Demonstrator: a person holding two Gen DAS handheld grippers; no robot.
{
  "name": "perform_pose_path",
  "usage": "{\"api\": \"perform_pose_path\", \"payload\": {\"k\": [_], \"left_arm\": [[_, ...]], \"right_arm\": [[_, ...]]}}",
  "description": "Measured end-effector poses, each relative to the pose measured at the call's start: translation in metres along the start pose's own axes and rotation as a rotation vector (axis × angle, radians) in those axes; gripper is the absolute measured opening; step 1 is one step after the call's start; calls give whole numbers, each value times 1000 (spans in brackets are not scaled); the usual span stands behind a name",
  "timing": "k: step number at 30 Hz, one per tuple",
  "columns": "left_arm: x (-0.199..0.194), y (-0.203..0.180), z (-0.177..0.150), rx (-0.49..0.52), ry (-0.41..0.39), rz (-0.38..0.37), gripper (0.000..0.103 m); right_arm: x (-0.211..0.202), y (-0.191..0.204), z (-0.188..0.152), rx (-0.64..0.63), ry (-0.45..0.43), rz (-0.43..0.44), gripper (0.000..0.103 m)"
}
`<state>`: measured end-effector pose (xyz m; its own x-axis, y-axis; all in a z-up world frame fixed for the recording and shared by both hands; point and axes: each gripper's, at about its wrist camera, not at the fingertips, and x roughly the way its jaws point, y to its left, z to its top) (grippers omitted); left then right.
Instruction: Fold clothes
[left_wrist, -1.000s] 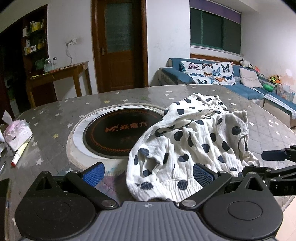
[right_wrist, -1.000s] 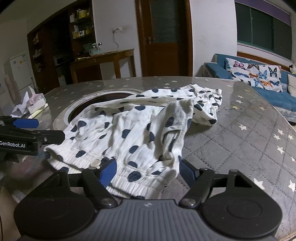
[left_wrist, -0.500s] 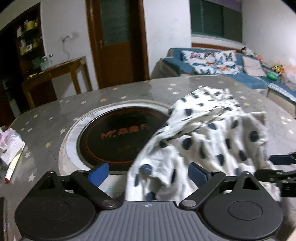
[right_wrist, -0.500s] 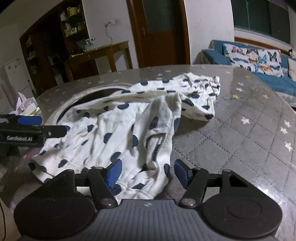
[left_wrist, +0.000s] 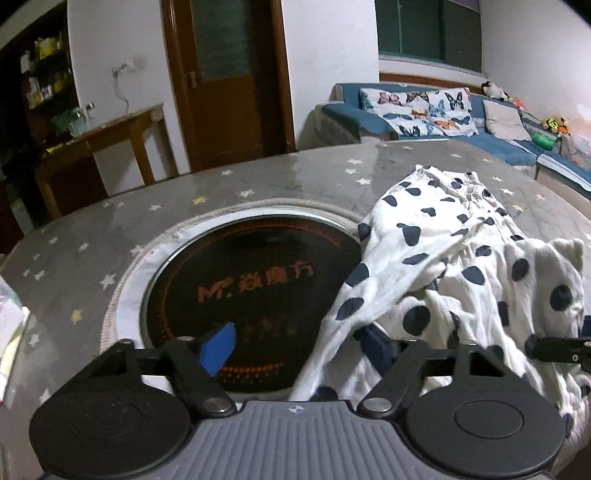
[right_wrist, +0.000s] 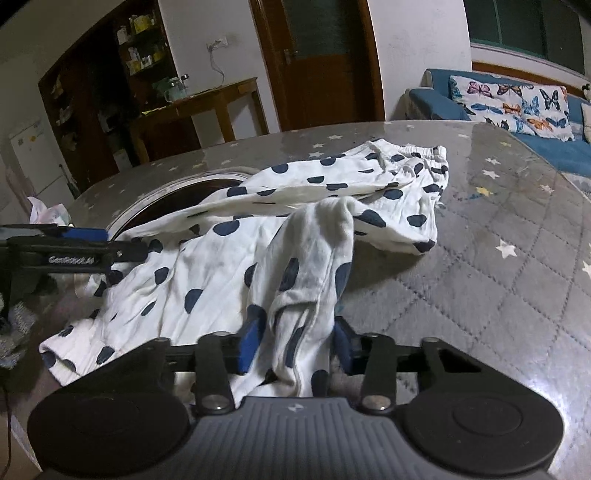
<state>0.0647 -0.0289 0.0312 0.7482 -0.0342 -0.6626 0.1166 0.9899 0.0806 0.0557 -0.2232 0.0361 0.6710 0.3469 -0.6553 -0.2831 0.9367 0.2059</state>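
White trousers with dark blue dots (left_wrist: 461, 258) lie crumpled on the round grey star-patterned table (left_wrist: 92, 243); they also show in the right wrist view (right_wrist: 295, 236). My left gripper (left_wrist: 299, 345) is open, with one trouser leg's hem hanging between its blue pads (left_wrist: 218, 347). My right gripper (right_wrist: 295, 341) is narrowed, its blue pads (right_wrist: 249, 339) on either side of the other leg's hem, the cloth bunched between them. Each gripper shows at the edge of the other's view.
A black round hotplate (left_wrist: 251, 291) sits in the table's middle, partly under the trousers. A tissue pack (right_wrist: 48, 214) lies at the table's left edge. A blue sofa (left_wrist: 443, 118), a wooden side table (left_wrist: 110, 136) and a door stand behind.
Both grippers moved forward onto the trouser hems. The right gripper's jaws narrowed around the cloth. The left leg's cloth has risen and stretched over the hotplate edge.
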Motion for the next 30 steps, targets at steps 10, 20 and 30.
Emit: {"api": "perform_pose_path", "payload": {"k": [10, 20, 30], "left_arm": [[2, 22, -15, -98, 57, -81, 5], [-31, 49, -41, -174, 115, -92, 5], [-62, 37, -22, -65, 47, -123, 36]], "right_arm": [[-12, -11, -3, -4, 4, 18, 11], [-43, -27, -17, -9, 105, 66, 9], [-72, -35, -3, -45, 104, 115, 23]]}}
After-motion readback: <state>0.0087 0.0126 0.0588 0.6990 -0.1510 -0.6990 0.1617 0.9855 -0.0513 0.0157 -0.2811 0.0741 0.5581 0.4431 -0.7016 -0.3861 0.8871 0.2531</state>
